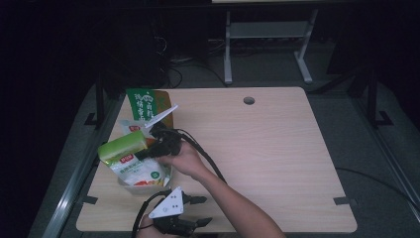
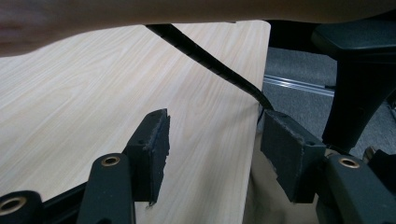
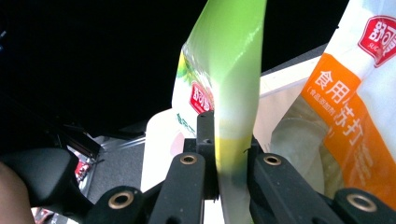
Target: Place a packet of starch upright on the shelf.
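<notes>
Two grippers: the right gripper (image 3: 229, 163) pinches one green-topped bag (image 1: 124, 145) over the box (image 1: 148, 186), beside an orange-labelled bag (image 3: 355, 135) and one green carton (image 1: 142, 105). The left gripper (image 2: 212, 154) gapes empty near the table's (image 1: 277, 148) front edge.

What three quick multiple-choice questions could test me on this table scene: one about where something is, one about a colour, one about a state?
1. Where on the table does the box of food packets sit?
A. Its left part
B. Its far right corner
C. Its middle

2. What colour is the top of the packet in the right gripper?
A. Red
B. Light green
C. Blue

3. How does the left gripper stand?
A. Clamped on a packet
C. Shut on the cable
B. Open, holding nothing

Answers: 1 A, the high view shows the box near the left edge. 2 B, the pinched fold is light green. 3 B, bare table shows between its fingers.
</notes>
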Tool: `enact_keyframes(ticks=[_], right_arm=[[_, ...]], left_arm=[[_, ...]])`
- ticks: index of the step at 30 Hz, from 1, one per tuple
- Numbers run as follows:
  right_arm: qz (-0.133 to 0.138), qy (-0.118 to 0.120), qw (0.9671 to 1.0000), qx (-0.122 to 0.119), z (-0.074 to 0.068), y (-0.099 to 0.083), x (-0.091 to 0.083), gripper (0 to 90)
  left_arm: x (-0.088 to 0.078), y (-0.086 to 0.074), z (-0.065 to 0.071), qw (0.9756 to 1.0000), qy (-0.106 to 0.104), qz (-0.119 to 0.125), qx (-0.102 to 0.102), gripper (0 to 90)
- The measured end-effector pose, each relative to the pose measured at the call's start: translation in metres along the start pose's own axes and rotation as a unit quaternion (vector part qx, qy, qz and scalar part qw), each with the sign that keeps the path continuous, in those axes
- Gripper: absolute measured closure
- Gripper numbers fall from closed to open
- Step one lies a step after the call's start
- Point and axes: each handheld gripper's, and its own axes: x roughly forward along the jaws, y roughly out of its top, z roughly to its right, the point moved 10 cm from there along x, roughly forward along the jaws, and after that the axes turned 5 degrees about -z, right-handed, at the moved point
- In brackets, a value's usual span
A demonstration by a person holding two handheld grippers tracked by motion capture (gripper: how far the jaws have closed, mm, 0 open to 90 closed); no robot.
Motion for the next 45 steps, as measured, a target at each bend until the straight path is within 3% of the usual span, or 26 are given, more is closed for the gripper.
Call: enact_keyframes(ticks=[10,19,27,32,45], right_arm=[[-0.009,-0.001,0.9999,0.006,0.007,-0.024,-0.004,89.1],[-0.011,-0.003,0.9999,0.010,0.010,-0.031,-0.007,88.9],[-0.003,-0.009,0.9999,0.010,0.011,-0.030,-0.013,79.4],[-0.006,-0.024,0.9997,-0.005,0.009,-0.030,-0.020,71.1],[0.010,-0.023,0.9996,-0.013,0.008,-0.032,-0.046,56.8]], left_arm=[[0.001,-0.001,-0.003,1.0000,0.006,-0.002,-0.006,39.3],[0.003,-0.003,-0.007,0.9998,0.012,-0.005,-0.013,37.0],[0.003,-0.005,-0.011,0.9996,0.019,-0.009,-0.016,33.9],[0.004,-0.006,-0.015,0.9994,0.024,-0.011,-0.021,32.5],[0.002,-0.007,-0.022,0.9989,0.032,-0.009,-0.033,30.5]])
